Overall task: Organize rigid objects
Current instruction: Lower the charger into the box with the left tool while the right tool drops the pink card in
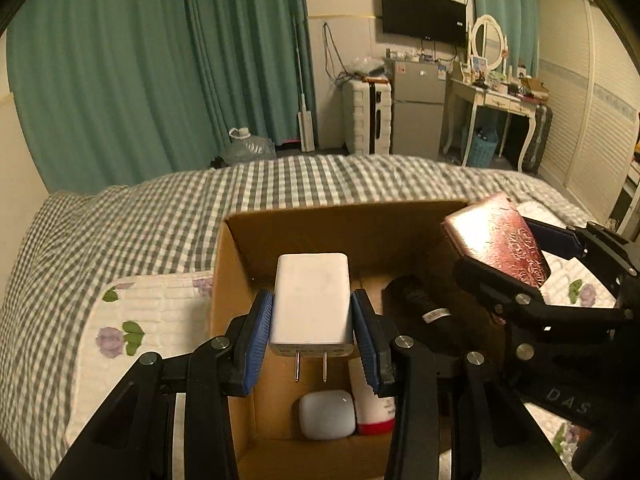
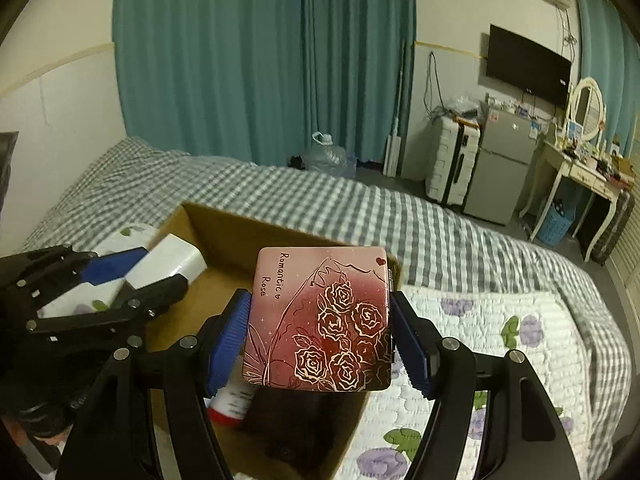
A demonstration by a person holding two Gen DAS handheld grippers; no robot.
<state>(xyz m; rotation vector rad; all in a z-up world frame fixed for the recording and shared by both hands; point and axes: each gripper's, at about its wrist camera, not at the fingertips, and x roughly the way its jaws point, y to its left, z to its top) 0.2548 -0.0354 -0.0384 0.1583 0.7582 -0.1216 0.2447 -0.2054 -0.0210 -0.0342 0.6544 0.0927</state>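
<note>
Looking down my left gripper [image 1: 312,320], I see its pads clamped on the white charger [image 1: 310,300] above the cardboard box [image 1: 236,272]; I'd lower it clear of the earbud case [image 1: 327,414] before releasing. From the right view, my right gripper [image 2: 318,332] grips the rose-printed case [image 2: 320,320] over the box's near corner, so I'd shift it further inside first

The pink case [image 2: 318,320] reads "Romantic Rose"; the right tool [image 1: 520,256] reads "DAS"

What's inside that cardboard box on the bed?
Inside the cardboard box lie a small white rounded case, a white bottle with a red cap and a black object. The grippers and what they hold cover the rest.
</note>
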